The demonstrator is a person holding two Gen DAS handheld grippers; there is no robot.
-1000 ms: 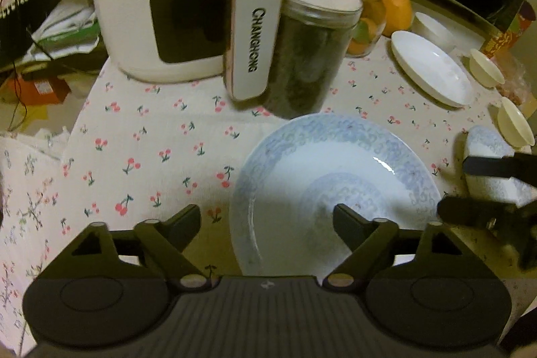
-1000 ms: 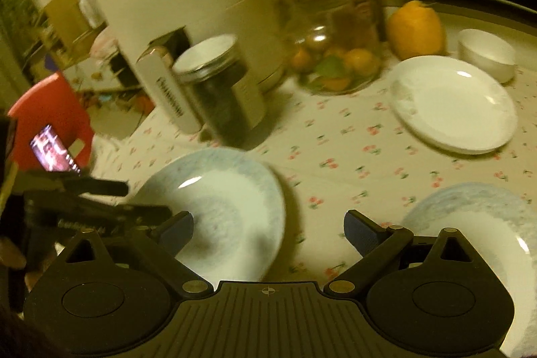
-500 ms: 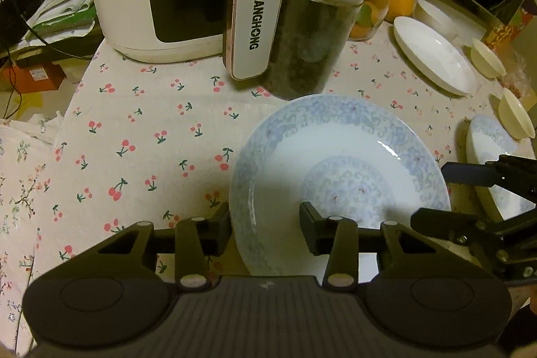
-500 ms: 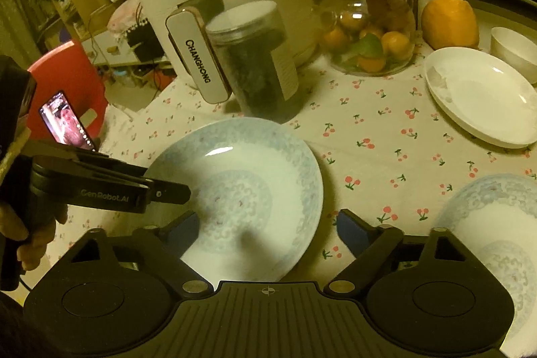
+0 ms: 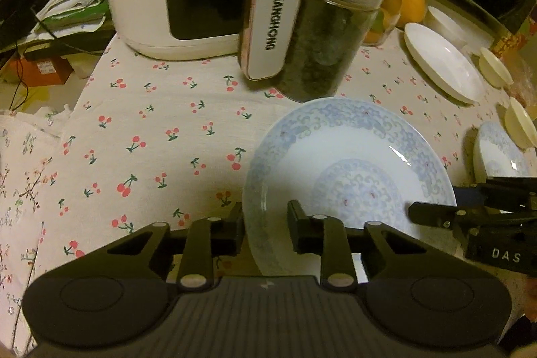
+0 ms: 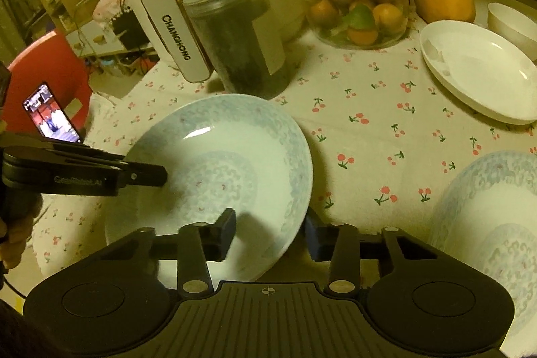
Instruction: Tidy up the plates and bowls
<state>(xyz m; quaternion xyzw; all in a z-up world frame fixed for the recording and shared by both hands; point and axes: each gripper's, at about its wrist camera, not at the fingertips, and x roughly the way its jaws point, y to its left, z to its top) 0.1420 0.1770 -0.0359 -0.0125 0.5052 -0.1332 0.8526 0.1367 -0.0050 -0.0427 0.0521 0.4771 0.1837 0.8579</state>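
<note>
Each tool, the left tool (image 5: 265, 228) and the right tool (image 6: 270, 234), is matte black plastic with a ribbed centre plate, two round side discs, silver pivot screws, linkage arms and faint lettering.

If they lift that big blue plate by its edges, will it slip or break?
The plate looks glazed and shiny, so it may slip. It seems stiff ceramic, so probably breakable if dropped. The left tool and right tool each straddle a rim edge, which should help steady it.
</note>
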